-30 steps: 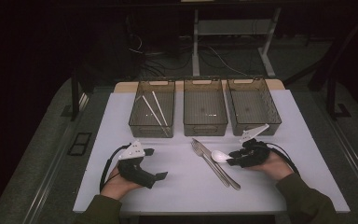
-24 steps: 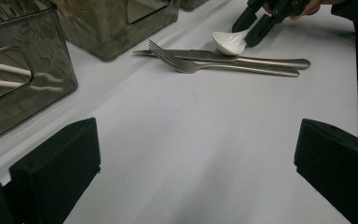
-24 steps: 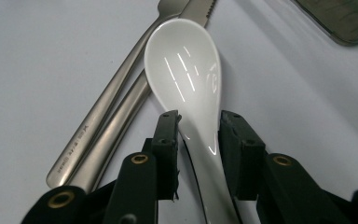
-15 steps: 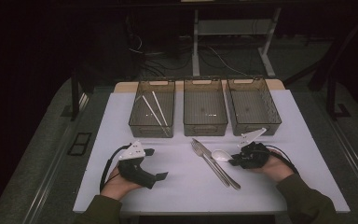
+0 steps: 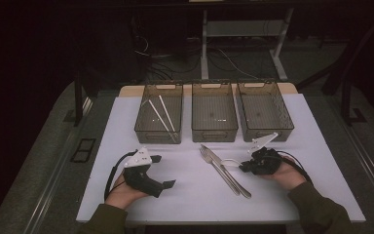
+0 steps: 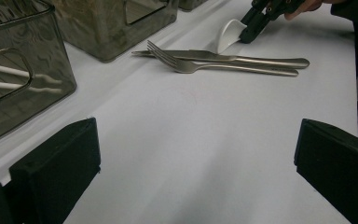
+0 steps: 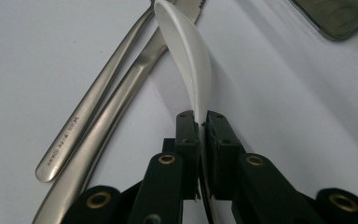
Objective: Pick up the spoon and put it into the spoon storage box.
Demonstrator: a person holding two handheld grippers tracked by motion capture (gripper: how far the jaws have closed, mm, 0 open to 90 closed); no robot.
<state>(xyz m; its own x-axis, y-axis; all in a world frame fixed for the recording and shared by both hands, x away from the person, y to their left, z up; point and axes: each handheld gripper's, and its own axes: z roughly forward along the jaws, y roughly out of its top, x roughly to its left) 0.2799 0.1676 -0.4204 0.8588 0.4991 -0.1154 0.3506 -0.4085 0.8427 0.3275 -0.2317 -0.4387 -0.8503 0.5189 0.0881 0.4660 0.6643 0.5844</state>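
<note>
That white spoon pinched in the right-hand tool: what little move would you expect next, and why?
Probably a short lift straight up. The right gripper is shut on the white spoon, whose bowl leans against the fork and knife. Raising it first should avoid dragging them. The middle bin and right bin look empty; which one it suits I cannot tell.

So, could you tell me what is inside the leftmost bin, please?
Two white sticks lie slantwise in the leftmost bin; its tinted wall blurs their near ends, so what they are stays unclear.
</note>
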